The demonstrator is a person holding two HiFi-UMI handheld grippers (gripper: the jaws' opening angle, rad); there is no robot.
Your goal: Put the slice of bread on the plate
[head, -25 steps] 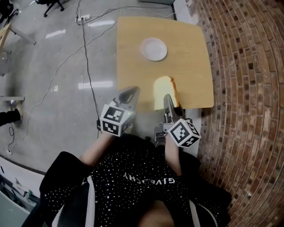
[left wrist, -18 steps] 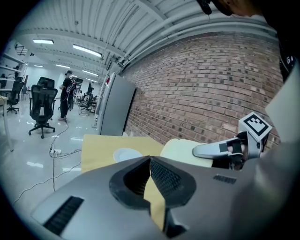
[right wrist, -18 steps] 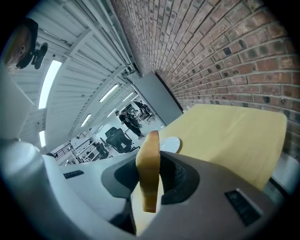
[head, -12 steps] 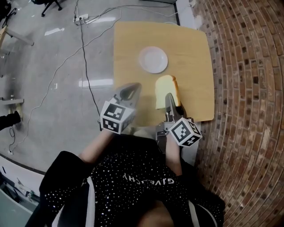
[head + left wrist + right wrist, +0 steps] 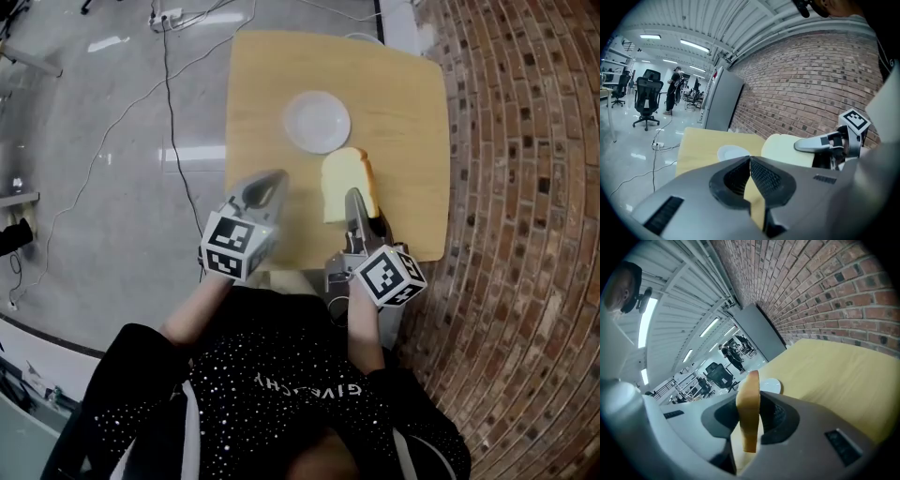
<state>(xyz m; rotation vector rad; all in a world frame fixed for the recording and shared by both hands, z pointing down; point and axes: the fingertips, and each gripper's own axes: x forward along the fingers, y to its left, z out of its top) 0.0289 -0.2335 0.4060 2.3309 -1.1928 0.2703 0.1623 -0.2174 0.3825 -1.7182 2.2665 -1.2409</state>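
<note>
A slice of pale bread [image 5: 345, 181] with a brown crust hangs over the near part of the wooden table [image 5: 405, 112], just short of the white plate [image 5: 317, 122]. My right gripper [image 5: 361, 204] is shut on its near edge. In the right gripper view the slice [image 5: 749, 414] stands edge-on between the pads, with the plate [image 5: 771, 385] beyond it. My left gripper [image 5: 268, 184] hovers over the table's left near corner, its jaws together with nothing between them. The left gripper view shows the closed tips [image 5: 750, 160], the plate [image 5: 732, 152] and the bread [image 5: 783, 150].
A brick wall [image 5: 525, 187] runs along the table's right side. Grey floor with cables [image 5: 173, 112] lies to the left. A tall grey cabinet [image 5: 721, 105] stands past the table's far end. Office chairs [image 5: 647, 96] and a standing person [image 5: 675, 89] are far off.
Both grippers have moved forward over the table. The bread has travelled with the right gripper from the near edge to just short of the plate.
</note>
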